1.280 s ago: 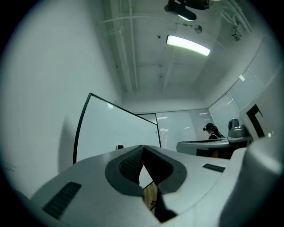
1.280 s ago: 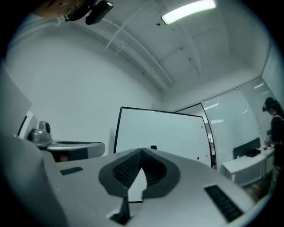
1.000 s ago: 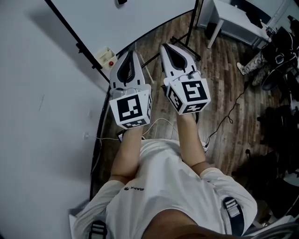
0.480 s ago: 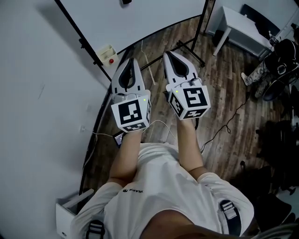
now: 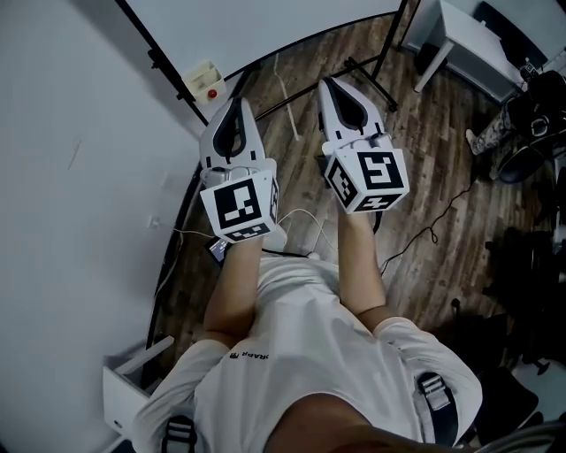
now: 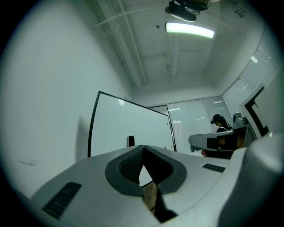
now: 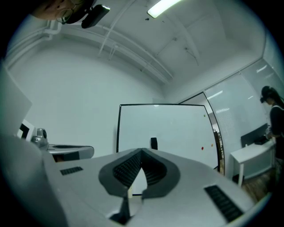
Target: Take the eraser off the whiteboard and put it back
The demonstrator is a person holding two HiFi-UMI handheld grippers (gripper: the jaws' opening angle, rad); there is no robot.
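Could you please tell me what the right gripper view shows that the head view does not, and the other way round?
Only the right gripper view shows the whiteboard face-on, with the black eraser on it, a red dot near its right edge, and the ceiling light. Only the head view shows the person's arms, white shirt, wooden floor, a cable and the marker cubes. Both show the right gripper, shut and empty, the left gripper beside it, and the white table.
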